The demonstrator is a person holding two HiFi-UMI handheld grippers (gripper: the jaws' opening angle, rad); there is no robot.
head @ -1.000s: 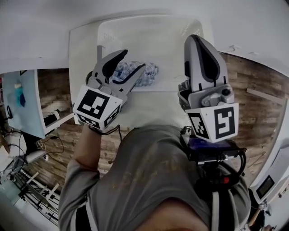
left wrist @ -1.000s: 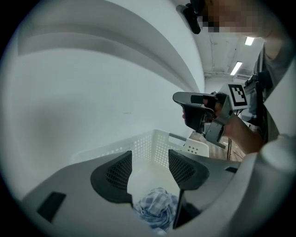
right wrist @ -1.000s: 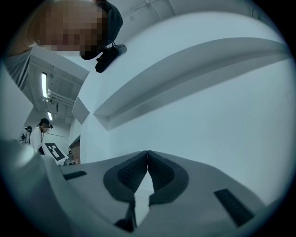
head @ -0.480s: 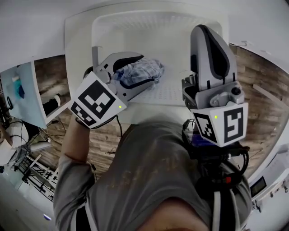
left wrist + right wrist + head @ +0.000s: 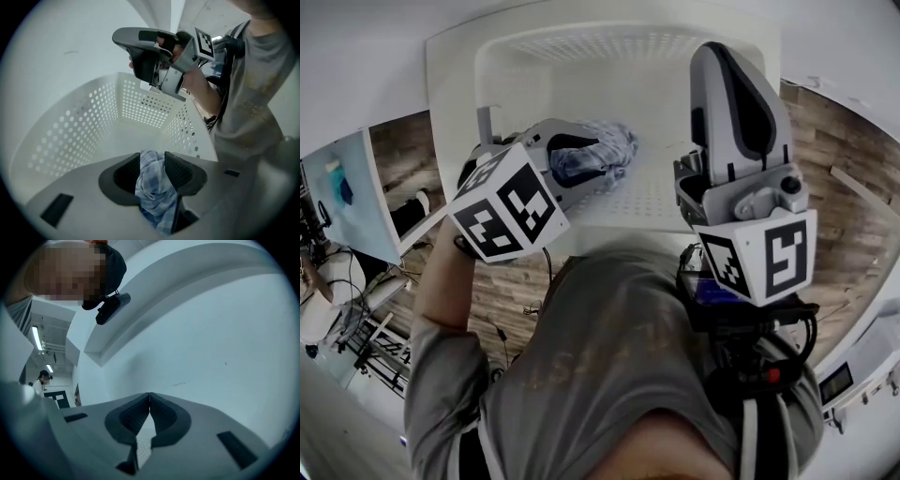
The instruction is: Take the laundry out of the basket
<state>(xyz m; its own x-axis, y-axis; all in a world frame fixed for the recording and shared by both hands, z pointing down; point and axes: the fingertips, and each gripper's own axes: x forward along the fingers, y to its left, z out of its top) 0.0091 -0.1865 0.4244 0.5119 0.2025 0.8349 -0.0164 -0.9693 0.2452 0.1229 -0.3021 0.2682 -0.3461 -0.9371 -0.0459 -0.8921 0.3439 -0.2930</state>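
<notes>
A white perforated basket (image 5: pixel 520 66) sits on the floor below me, its holed wall (image 5: pixel 70 136) filling the left gripper view. In it lies a crumpled blue checked cloth (image 5: pixel 614 145). My left gripper (image 5: pixel 586 167) reaches down into the basket; its jaws have just been closing, and their pads now press on the cloth (image 5: pixel 152 187) from both sides. In its own view the left gripper (image 5: pixel 152 159) has the fabric bunched between its fingers. My right gripper (image 5: pixel 719 54) hovers over the basket's right side, shut with nothing in it; it shows as the right gripper (image 5: pixel 149 395) facing a bare white wall.
The basket stands against a white wall, on wooden flooring (image 5: pixel 830 169). A pale blue panel (image 5: pixel 347 206) and a tangle of cables (image 5: pixel 356 319) lie at the left. The person's grey-shirted torso (image 5: pixel 609 375) fills the lower part of the head view.
The left gripper dropped from above the basket rim down to the cloth, tipped steeply and closed its jaws round it. The right gripper shifted a little and stayed shut.
</notes>
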